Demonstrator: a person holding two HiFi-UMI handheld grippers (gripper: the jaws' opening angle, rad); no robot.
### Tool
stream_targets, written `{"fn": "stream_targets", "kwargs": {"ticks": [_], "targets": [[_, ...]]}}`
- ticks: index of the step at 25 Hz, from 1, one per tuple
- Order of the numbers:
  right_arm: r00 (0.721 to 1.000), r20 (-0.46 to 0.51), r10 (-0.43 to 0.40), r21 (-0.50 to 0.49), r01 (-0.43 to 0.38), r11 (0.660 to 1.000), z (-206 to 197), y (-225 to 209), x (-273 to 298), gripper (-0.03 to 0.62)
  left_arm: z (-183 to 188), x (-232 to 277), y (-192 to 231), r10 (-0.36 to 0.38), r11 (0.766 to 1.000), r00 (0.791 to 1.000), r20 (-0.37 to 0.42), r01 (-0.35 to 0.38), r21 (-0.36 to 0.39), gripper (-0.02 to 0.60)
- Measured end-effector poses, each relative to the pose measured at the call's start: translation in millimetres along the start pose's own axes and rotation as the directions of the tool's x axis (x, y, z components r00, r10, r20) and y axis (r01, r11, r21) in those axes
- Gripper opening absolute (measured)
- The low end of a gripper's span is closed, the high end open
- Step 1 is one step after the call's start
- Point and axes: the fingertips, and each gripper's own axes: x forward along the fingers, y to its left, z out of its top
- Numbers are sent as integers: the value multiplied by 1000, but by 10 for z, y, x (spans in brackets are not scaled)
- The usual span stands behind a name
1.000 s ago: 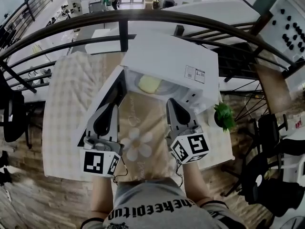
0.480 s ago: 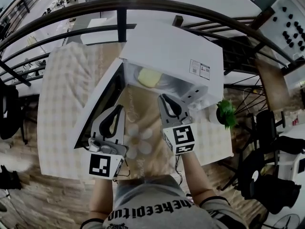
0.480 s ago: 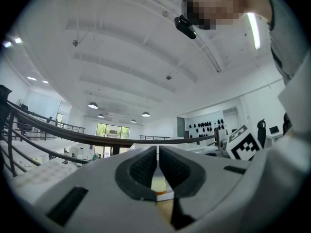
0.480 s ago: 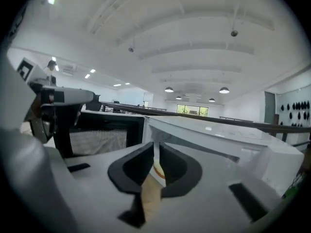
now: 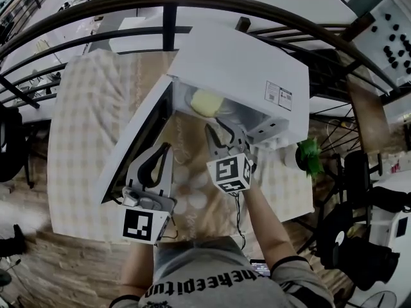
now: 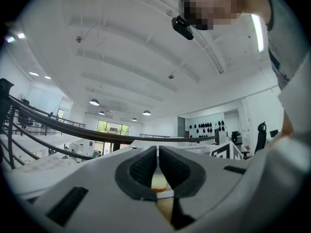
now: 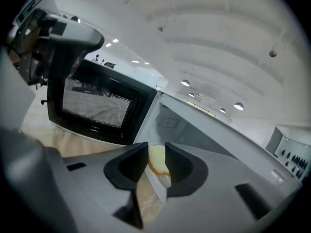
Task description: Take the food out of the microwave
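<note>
Microwave: I count one white box-shaped microwave oven (image 5: 237,69), standing on one beige checked tablecloth (image 5: 83,127).
Door: one dark-windowed microwave door (image 5: 138,146), swung wide open toward 8 o'clock from the cavity in my head view.
Food: one pale yellow round piece of food (image 5: 205,101), still inside the cavity, toward its left side.
Right gripper: my right gripper (image 5: 223,130) sits just in front of the opening with the food at its 12 o'clock. Its two jaws have just been opening and now stand well apart. Nothing is gripped, and the food shows through the gap, farther in.
Left gripper: my left gripper (image 5: 164,151) hangs beside the door, at 9 o'clock from the right one. Its two jaws are closed to a thin slit and hold nothing.
Plant: one small green potted plant (image 5: 308,156), at 4 o'clock from the microwave.
</note>
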Motion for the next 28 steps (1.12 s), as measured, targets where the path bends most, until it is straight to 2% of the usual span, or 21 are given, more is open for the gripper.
{"fn": "stream_targets", "kwargs": {"ticks": [8,17,23,28], "targets": [[995,-96,6,-182,-23,983,-272,139,343,138,-70,56,73,-2,1000,1000,-9,2,-10,15],[984,-178,-26,-370,-42,928,-518,256,699,160,-147,64,101,-6,1000,1000,-24,6,-16,15],[977,-206,-63,-456,-39,889,-629,267,869,161,-170,39,133,0,1000,999,-35,0,-19,15],[973,-219,-77,-486,-41,873,-687,274,1006,166,-190,29,177,4,1000,999,-40,-5,-21,15]]}}
